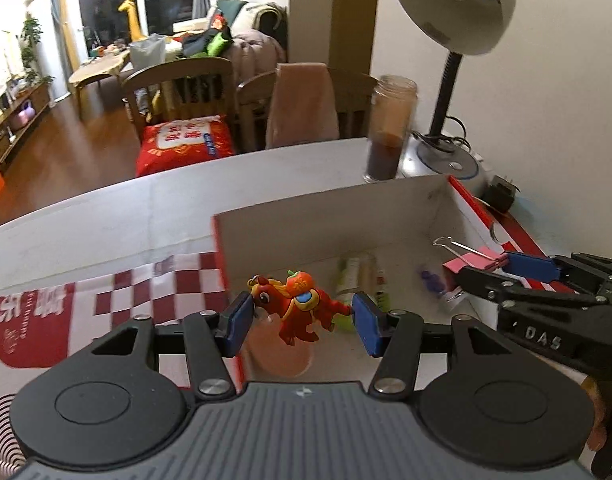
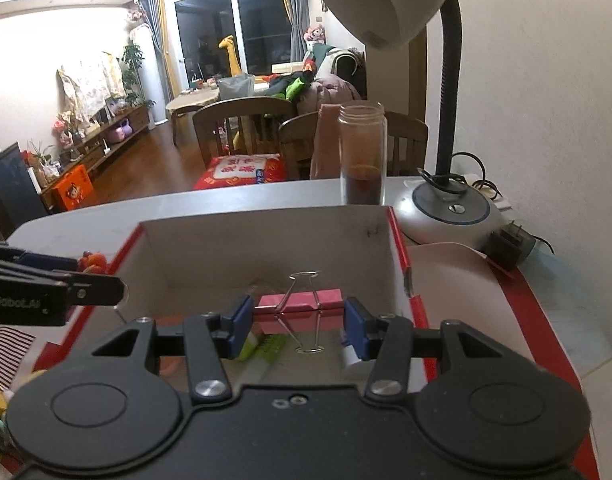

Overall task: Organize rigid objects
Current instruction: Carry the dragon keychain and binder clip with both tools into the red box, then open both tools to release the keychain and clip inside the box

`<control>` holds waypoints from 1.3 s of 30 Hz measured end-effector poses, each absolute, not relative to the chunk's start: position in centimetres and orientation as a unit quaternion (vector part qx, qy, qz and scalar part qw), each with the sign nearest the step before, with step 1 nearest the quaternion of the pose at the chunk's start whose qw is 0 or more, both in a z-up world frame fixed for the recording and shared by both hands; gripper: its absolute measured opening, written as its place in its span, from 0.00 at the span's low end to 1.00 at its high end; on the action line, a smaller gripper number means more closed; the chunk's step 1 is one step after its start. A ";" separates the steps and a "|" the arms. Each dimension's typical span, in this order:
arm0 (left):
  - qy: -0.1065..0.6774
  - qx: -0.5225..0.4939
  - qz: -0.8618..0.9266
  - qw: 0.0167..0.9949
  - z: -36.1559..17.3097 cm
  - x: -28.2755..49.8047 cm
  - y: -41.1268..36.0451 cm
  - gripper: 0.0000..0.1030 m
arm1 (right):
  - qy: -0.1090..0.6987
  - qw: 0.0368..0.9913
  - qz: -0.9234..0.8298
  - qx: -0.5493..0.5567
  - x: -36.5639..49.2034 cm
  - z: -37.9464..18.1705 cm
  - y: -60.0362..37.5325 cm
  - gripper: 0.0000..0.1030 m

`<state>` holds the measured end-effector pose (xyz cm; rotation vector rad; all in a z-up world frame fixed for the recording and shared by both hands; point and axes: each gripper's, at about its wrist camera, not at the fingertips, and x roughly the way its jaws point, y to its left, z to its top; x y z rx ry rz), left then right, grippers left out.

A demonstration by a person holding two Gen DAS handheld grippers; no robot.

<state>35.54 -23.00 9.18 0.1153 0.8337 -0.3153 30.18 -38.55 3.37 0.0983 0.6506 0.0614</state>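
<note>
My left gripper [image 1: 302,316] is shut on a red and orange toy horse [image 1: 296,304] and holds it over the left wall of an open box [image 1: 325,220] with white inside and red rim. My right gripper [image 2: 300,320] is shut on a pink binder clip [image 2: 302,306] with wire handles, held above the box [image 2: 266,240]. The right gripper [image 1: 517,266] with the clip [image 1: 477,260] shows at the right of the left wrist view. The left gripper's fingers [image 2: 46,280] and the toy [image 2: 92,262] show at the left of the right wrist view. Green tubes [image 1: 355,280] and small items lie in the box.
A glass jar [image 1: 389,132] with dark liquid stands behind the box. A desk lamp [image 2: 445,208] with its base, cable and a black plug adapter [image 2: 509,246] is at the right by the wall. A red-and-white checked paper [image 1: 106,304] lies left of the box. Chairs stand beyond the table edge.
</note>
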 end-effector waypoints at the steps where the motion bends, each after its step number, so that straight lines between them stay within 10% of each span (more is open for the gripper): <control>1: 0.404 0.058 -0.152 0.900 8.9 35.8 -23.5 0.52 | 0.321 0.945 0.029 0.045 30.3 3.2 -38.5 0.47; 39: 0.481 0.085 -0.131 0.863 1.5 41.1 -27.7 0.61 | 0.392 0.917 0.072 -0.036 31.6 -0.8 -36.6 0.57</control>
